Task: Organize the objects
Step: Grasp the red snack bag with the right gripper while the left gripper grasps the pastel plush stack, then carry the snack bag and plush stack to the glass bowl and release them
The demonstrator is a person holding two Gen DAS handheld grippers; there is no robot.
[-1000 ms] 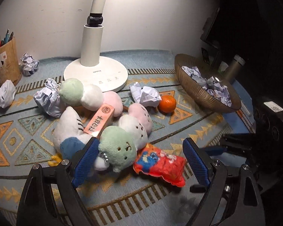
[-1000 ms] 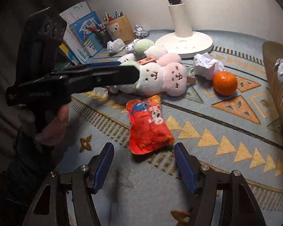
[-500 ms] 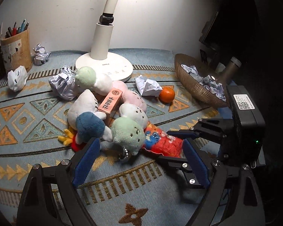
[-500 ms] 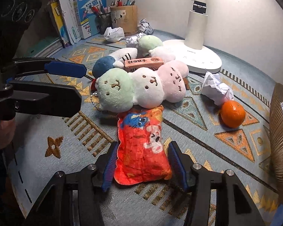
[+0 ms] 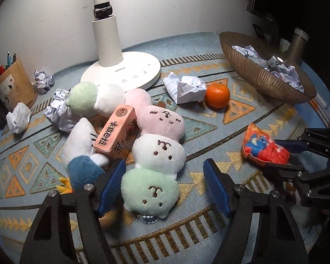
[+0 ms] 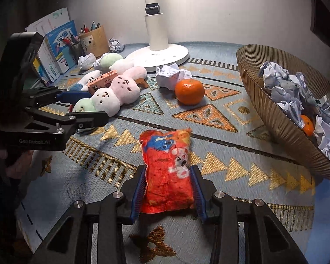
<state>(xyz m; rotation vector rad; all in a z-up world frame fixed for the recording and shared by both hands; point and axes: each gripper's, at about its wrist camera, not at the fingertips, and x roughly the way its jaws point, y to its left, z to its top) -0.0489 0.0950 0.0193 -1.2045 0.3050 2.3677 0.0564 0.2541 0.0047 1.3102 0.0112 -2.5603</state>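
My right gripper (image 6: 167, 189) is shut on a red snack bag (image 6: 168, 171) and holds it over the patterned mat; the bag (image 5: 264, 149) and the right gripper (image 5: 281, 154) also show in the left wrist view. My left gripper (image 5: 165, 184) is open, its fingers on either side of the green end of a three-ball plush (image 5: 156, 167). It also shows in the right wrist view (image 6: 83, 105). A pink box (image 5: 115, 135) leans on a white-and-blue plush (image 5: 83, 151). An orange (image 5: 217, 92) lies by a crumpled paper (image 5: 187, 87).
A brown ribbed bowl (image 6: 272, 110) at the right holds crumpled papers and an orange. A white lamp base (image 5: 123, 72) stands at the back. A pen holder (image 5: 13, 83), books (image 6: 59, 48) and more paper balls (image 5: 18, 120) sit at the left.
My right gripper has shut on the snack bag and pulled it right, away from the plush. My left gripper has moved in closer over the green plush end.
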